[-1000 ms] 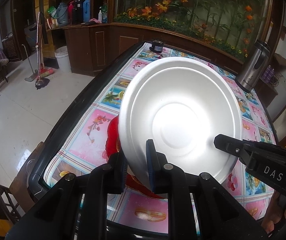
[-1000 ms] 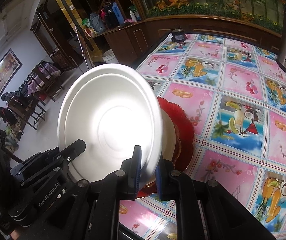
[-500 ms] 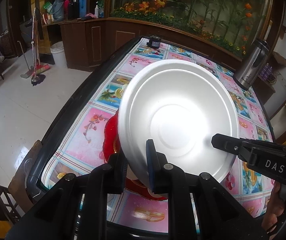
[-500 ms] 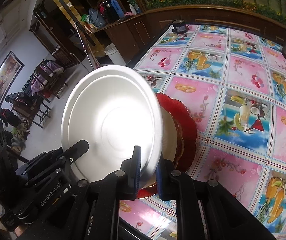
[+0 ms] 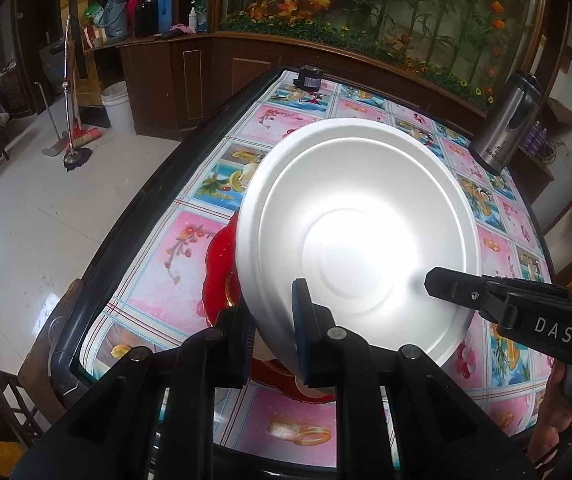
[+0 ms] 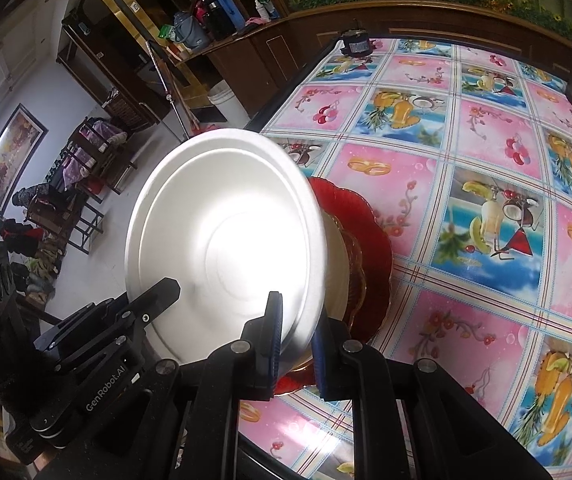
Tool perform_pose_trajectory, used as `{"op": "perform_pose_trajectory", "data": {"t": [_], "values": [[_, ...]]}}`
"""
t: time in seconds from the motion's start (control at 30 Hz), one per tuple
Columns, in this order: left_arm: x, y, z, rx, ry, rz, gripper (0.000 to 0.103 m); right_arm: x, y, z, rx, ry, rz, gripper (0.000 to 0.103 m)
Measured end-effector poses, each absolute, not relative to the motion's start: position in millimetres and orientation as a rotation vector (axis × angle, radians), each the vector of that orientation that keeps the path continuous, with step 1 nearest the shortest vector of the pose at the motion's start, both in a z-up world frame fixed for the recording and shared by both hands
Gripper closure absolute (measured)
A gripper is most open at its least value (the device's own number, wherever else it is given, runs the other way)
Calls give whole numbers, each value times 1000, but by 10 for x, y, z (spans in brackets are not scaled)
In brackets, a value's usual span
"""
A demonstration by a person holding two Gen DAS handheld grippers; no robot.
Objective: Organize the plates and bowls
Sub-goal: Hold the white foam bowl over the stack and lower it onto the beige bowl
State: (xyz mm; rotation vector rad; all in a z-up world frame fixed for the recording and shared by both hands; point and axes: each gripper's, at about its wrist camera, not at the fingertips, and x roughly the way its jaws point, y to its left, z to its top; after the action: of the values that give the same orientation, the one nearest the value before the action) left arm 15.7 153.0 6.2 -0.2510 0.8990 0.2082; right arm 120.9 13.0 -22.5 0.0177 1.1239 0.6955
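Holding a white foam bowl by its rim with both grippers, I have it tilted up on edge above the near end of the bench, its hollow facing my cameras. In the left wrist view, a broom and a white bucket stand on the tiled floor at upper left. Lower centre, my left gripper is clenched on the bowl's lower left rim, one finger behind the wall and one blue-padded finger inside. Under the bowl lies a red scalloped plate on the fruit-print oilcloth. At right, my right gripper's tip reaches in against the bowl's lower right edge, and a steel flask stands at upper right.

In the right wrist view, my left gripper shows at lower left on the bowl's rim. At lower centre, my right gripper is clamped on the near rim, blue pads either side of the wall. Just right of the bowl, the red plate carries an amber dish and a cream plate stacked inside it.
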Motion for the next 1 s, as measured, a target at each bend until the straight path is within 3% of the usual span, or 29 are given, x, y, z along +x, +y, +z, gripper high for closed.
{"op": "perform_pose_trajectory", "data": {"t": [1.0], "values": [[157,1511,56,-240,896,209,88,1245,132,-234,9,1131,688,88]]}}
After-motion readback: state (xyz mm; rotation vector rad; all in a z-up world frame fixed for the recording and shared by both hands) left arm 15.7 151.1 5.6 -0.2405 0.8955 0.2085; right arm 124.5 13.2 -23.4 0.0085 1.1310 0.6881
